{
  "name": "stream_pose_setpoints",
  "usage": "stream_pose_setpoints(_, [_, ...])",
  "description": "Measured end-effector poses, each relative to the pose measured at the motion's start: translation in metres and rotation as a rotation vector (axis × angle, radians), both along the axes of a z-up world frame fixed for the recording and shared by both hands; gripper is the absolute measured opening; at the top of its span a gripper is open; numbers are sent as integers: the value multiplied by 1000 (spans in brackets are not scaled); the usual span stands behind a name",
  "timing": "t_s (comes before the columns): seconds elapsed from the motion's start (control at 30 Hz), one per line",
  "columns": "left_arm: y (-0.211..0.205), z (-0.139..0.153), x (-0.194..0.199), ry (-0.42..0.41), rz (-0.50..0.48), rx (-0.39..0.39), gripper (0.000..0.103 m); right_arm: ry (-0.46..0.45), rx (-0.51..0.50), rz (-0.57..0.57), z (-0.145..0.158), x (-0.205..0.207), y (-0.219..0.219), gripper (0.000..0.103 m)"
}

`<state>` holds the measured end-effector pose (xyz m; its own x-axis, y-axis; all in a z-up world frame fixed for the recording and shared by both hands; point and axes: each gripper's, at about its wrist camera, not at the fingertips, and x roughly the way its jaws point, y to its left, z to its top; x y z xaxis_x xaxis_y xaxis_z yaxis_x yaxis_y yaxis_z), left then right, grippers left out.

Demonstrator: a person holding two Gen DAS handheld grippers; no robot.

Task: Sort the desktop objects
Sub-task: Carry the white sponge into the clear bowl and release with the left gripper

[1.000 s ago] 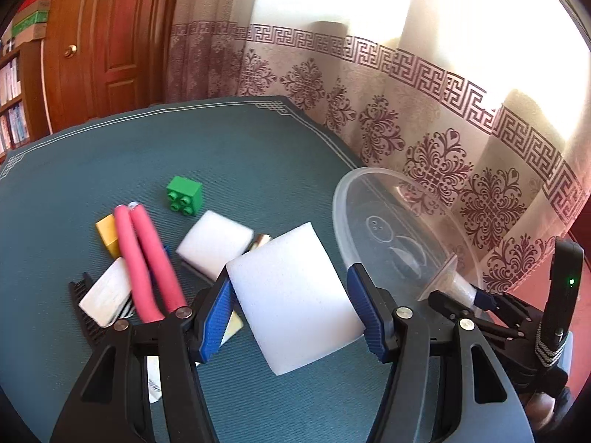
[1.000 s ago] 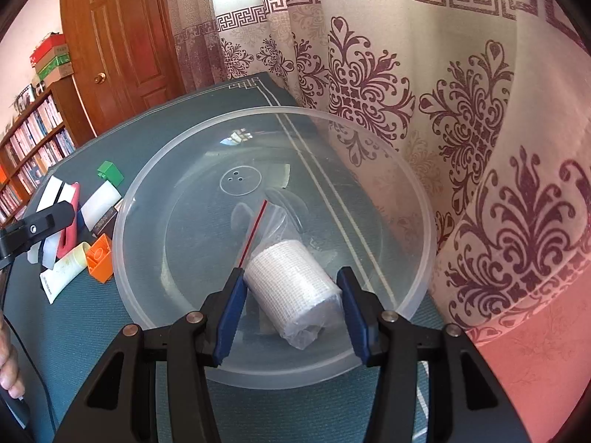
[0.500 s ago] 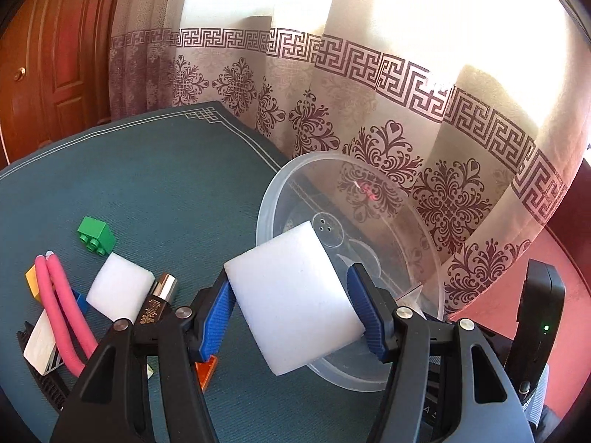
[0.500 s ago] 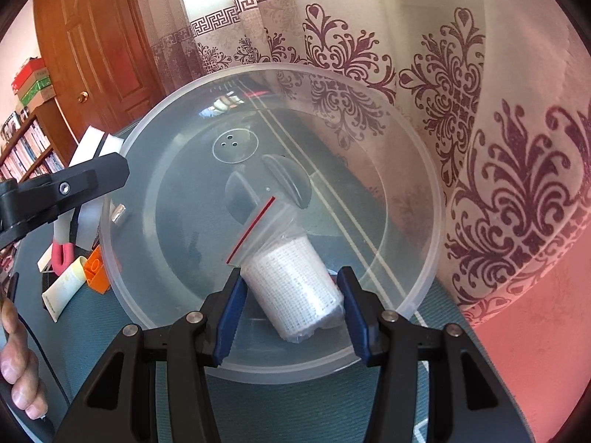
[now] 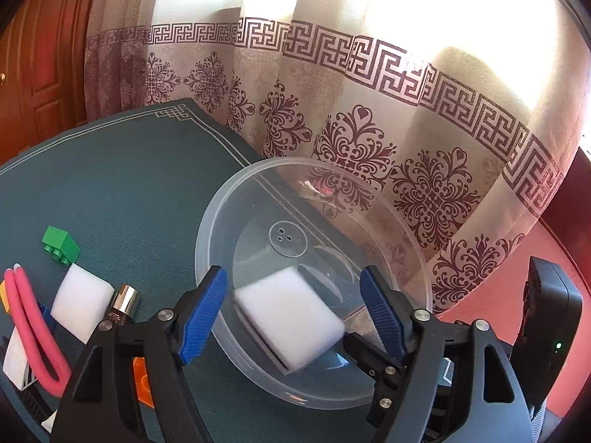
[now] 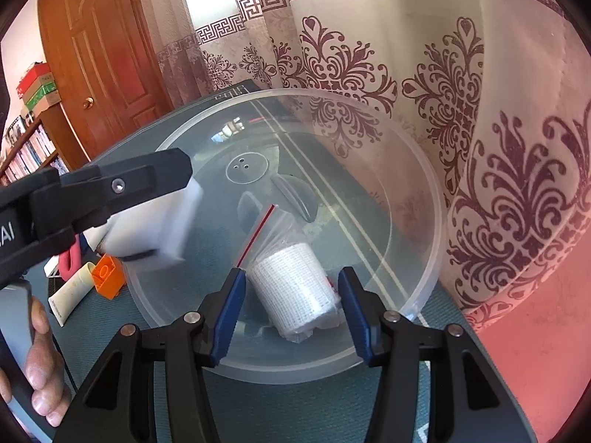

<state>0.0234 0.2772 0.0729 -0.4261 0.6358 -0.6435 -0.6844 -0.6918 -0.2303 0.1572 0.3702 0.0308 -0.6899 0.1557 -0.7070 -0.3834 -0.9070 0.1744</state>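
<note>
The left gripper (image 5: 291,312) fingers are opening wide, the blurred white sponge (image 5: 290,323) loose between them above the clear bowl (image 5: 413,258). The right gripper (image 6: 291,313) fingers seemingly flank the bagged gauze roll (image 6: 295,295) at the bowl's 6 o'clock, contact unclear.

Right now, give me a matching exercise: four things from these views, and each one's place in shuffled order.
Things:
1. white sponge block
2. bagged gauze roll
3. green brick
4. pink foam tube

Places:
A. on the cloth, beyond the second white block
B. free between the opening left jaws, over the clear bowl
C. looped on the cloth at the far left
D. between the right jaws, in the bowl

Pairs: 1-B, 2-D, 3-A, 4-C
</note>
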Motion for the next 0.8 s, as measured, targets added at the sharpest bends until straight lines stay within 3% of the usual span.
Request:
stream_pose_setpoints(0.4, [-17,0,-3,-13,46,11,79,28,26,10,5,-3,-7,66])
stream_pose_setpoints(0.5, [-24,5,-1,12,65,9,79,50,25,-11,8,0,-6,77])
stream_pose_setpoints(0.8, [-51,13,-5,35,141,3,79,97,26,-63,22,7,-1,78])
